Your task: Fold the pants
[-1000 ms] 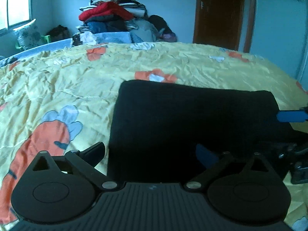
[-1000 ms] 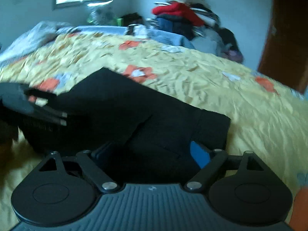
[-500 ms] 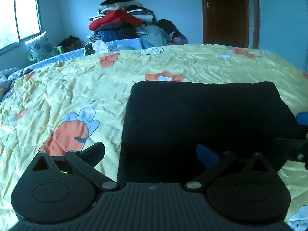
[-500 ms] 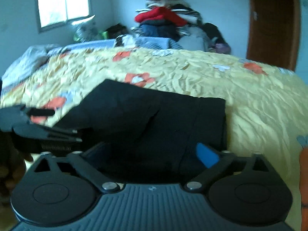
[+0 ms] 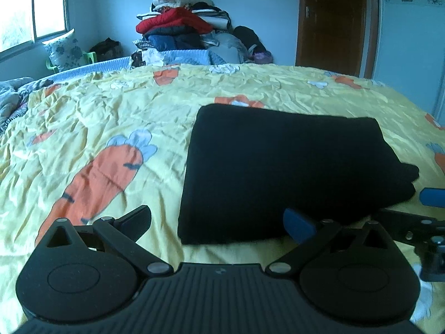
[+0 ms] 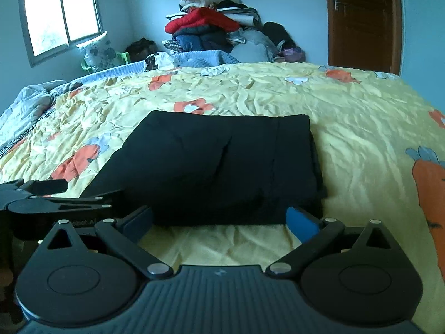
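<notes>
Now that both claws are backing off, the black pants (image 6: 222, 164) are lying folded on the carrot-print bedspread (image 6: 361, 128); left claw (image 5: 219, 220) and right claw (image 6: 219, 220) are gaping empty, clothes pile (image 6: 217, 25) sitting against the wall.

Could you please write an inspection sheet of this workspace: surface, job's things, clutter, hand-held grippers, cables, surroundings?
Surface: bed with wrinkled yellow carrot-print cover.
Job's things: black pants, folded into a flat rectangle, lying on the cover.
Clutter: crumpled grey bedding at the far left edge of the bed.
Hand-held grippers: left hand-held gripper open, nothing between its fingers; right hand-held gripper open, its jaws have just been opening, nothing between them, short of the pants' near edge.
Cables: nothing seen.
Surroundings: pile of clothes against the far wall, window, brown door, green chair.
</notes>
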Action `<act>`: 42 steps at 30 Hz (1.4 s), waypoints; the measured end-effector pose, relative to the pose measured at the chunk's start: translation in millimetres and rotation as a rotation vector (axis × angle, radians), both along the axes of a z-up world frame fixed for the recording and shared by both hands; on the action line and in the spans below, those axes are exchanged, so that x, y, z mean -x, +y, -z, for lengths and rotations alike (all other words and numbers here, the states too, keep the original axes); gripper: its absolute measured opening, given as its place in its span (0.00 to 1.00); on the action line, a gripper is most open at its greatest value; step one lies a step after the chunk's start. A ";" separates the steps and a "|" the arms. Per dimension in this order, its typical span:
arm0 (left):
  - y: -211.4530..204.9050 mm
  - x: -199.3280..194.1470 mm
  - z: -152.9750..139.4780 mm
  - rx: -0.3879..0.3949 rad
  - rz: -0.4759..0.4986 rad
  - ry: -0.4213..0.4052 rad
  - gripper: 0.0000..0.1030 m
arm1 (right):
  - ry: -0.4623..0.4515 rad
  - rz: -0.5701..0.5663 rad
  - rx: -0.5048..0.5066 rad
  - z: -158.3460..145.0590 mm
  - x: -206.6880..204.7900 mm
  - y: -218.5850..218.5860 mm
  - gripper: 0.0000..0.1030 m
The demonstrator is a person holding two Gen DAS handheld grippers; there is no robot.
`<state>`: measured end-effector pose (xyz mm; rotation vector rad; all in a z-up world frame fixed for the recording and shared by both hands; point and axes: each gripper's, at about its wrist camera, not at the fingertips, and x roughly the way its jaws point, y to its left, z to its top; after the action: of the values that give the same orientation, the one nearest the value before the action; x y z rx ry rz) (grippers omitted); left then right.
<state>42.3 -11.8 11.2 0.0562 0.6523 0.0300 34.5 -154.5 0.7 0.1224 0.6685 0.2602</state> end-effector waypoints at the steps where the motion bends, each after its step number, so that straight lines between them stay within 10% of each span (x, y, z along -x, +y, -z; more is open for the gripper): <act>1: -0.4 4.0 0.7 -0.003 0.002 0.003 1.00 | 0.001 0.001 -0.006 1.3 3.2 0.6 1.00; 42: 2.1 43.5 33.2 0.046 -0.017 0.016 1.00 | -0.011 0.091 -0.018 36.8 37.1 -0.3 1.00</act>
<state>-1.3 -9.7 -22.1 0.0065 0.6694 0.0314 -2.5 -154.8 -36.1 0.1684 0.6478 0.1796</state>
